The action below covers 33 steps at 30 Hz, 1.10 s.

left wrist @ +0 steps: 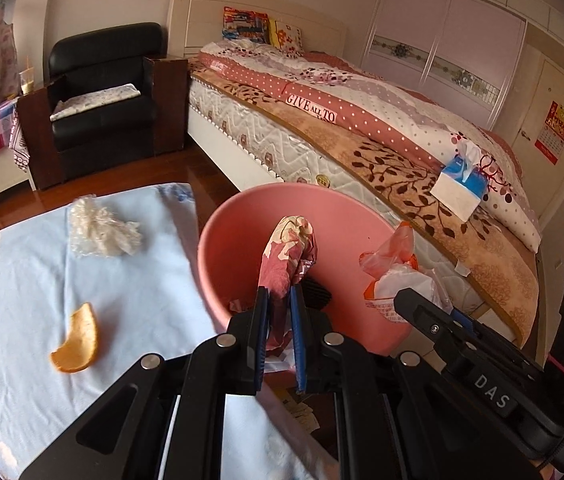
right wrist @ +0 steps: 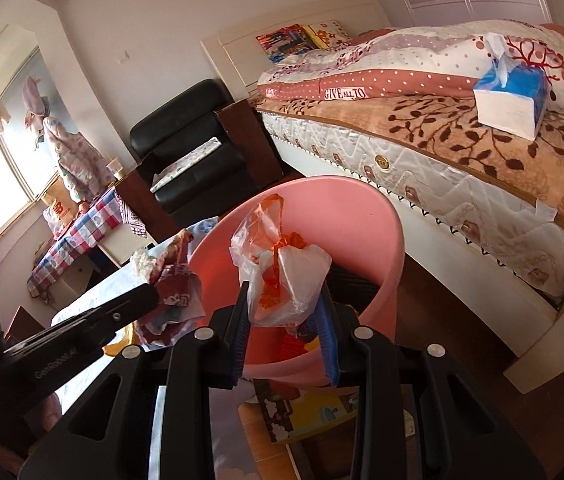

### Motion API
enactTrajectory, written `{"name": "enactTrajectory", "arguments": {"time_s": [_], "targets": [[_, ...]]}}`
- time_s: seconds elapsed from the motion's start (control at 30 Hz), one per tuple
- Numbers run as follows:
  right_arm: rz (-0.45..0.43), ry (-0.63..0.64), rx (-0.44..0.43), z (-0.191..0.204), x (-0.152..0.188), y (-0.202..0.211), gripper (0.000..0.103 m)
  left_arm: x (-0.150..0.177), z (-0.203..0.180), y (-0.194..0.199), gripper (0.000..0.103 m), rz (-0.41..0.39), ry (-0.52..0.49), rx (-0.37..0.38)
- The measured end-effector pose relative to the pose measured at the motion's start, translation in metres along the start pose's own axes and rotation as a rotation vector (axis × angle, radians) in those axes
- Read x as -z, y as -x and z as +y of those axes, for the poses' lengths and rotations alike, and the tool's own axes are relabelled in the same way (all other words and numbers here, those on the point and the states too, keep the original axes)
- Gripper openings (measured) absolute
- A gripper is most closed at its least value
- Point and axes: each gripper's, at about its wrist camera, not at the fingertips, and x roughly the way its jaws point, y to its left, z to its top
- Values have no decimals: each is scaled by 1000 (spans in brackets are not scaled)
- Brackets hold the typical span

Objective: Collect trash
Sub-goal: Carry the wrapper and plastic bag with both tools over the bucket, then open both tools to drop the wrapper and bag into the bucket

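My left gripper is shut on a crumpled red and cream wrapper, held over the mouth of the pink bin. My right gripper is shut on a clear and orange plastic bag, also above the pink bin. The bag shows at the bin's right side in the left wrist view, and the wrapper at the bin's left rim in the right wrist view. On the light blue tablecloth lie an orange peel and a white fluffy wad.
A bed with a tissue box runs behind the bin. A black armchair stands beside the bed's head. A checked-cloth side table is at the left by the window. A colourful box lies on the floor under the bin.
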Motion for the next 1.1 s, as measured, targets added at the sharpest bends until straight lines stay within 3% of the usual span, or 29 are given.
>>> {"name": "enactTrajectory", "arguments": {"time_s": [0.27, 0.37, 0.5, 0.73, 0.93, 1.1], "targets": [[12, -20, 4, -11, -1, -10, 31, 1, -5, -17, 15, 17, -12, -3], [23, -33, 1, -13, 0, -14, 31, 2, -7, -20, 22, 17, -21, 4], [33, -44, 0, -16, 0, -19, 31, 3, -6, -21, 40, 19, -18, 9], [38, -56, -2, -17, 0, -24, 34, 5, -4, -19, 45, 10, -19, 10], [36, -76, -3, -19, 2, -26, 45, 5, 2, -12, 47, 2, -15, 11], [35, -74, -4, -18, 2, -25, 46, 3, 16, -3, 47, -16, 13, -2]]}}
